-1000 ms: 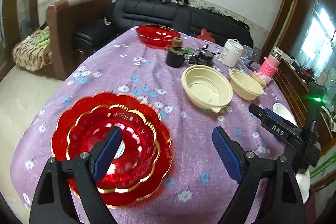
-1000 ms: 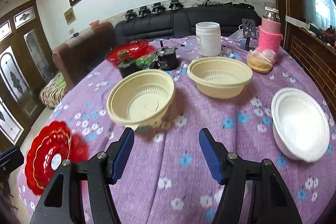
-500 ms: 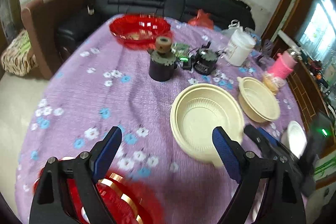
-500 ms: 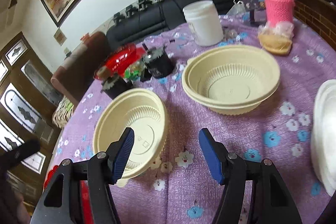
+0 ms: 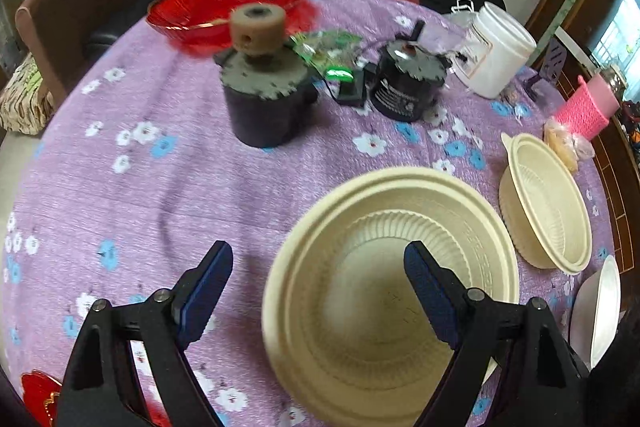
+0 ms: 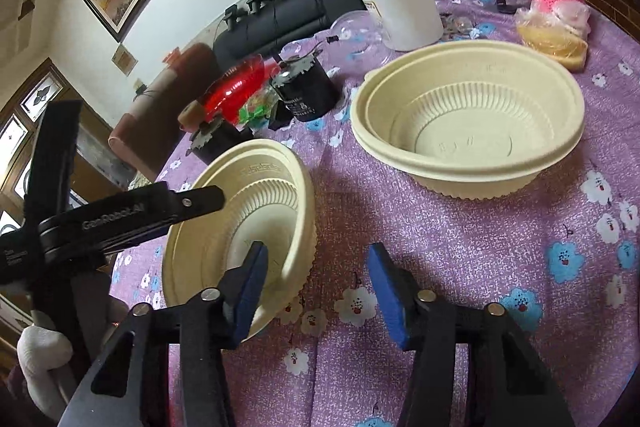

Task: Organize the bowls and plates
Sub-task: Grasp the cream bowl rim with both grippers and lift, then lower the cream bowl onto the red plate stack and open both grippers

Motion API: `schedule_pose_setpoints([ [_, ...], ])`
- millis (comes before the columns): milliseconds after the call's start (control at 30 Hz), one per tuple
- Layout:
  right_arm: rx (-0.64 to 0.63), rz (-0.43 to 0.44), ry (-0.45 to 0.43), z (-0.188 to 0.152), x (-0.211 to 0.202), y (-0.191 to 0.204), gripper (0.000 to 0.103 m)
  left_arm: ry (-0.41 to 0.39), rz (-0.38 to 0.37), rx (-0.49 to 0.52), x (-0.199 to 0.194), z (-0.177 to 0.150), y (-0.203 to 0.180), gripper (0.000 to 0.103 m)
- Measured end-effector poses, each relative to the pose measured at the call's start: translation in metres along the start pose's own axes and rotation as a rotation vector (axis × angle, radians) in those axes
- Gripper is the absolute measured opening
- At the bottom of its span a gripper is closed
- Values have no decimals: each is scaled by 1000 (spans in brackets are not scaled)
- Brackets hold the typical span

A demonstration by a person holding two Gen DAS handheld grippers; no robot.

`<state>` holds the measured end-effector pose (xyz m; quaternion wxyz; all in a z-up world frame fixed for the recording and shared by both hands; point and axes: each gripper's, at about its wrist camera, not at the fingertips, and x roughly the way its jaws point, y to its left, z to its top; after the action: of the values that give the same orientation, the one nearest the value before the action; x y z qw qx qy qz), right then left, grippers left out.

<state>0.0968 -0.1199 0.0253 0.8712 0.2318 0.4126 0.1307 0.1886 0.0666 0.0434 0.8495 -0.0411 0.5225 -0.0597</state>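
Bowls are being gathered — both grippers, left gripper (image 5: 316, 291) and right gripper (image 6: 316, 285), are hanging wide open and empty at the near cream bowl (image 5: 392, 291), whose rim is needing a pinch next.

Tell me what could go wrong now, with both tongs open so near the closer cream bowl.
1. The left tongs and right tongs both reach around the near cream bowl; they may bump each other.
2. That bowl looks light, so a finger could push it along the purple cloth instead of gripping it.
3. The black pots stand just behind it and might be knocked.
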Motion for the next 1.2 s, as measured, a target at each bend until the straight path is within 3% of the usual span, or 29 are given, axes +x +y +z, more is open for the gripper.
schedule_pose_setpoints([
  [133, 24, 29, 14, 0, 5, -4, 49, 31, -8, 38, 4, -5, -12, 54],
  [200, 31, 39, 25, -1, 6, -5, 42, 36, 12, 58, 3, -8, -18, 40],
  [267, 39, 49, 35, -2, 8, -6, 37, 39, 18, 66, 2, -10, -20, 34],
  [567, 37, 7, 18, -4, 0, -2, 16, 23, 21, 83, -23, -26, -21, 29],
  [1000, -61, 112, -42, -16, -43, 45, 16, -58, 37, 22, -103, -65, 10, 29],
  [1200, -121, 179, -1, -37, -50, 82, 16, -105, 39, -25, -149, -100, 44, 29],
])
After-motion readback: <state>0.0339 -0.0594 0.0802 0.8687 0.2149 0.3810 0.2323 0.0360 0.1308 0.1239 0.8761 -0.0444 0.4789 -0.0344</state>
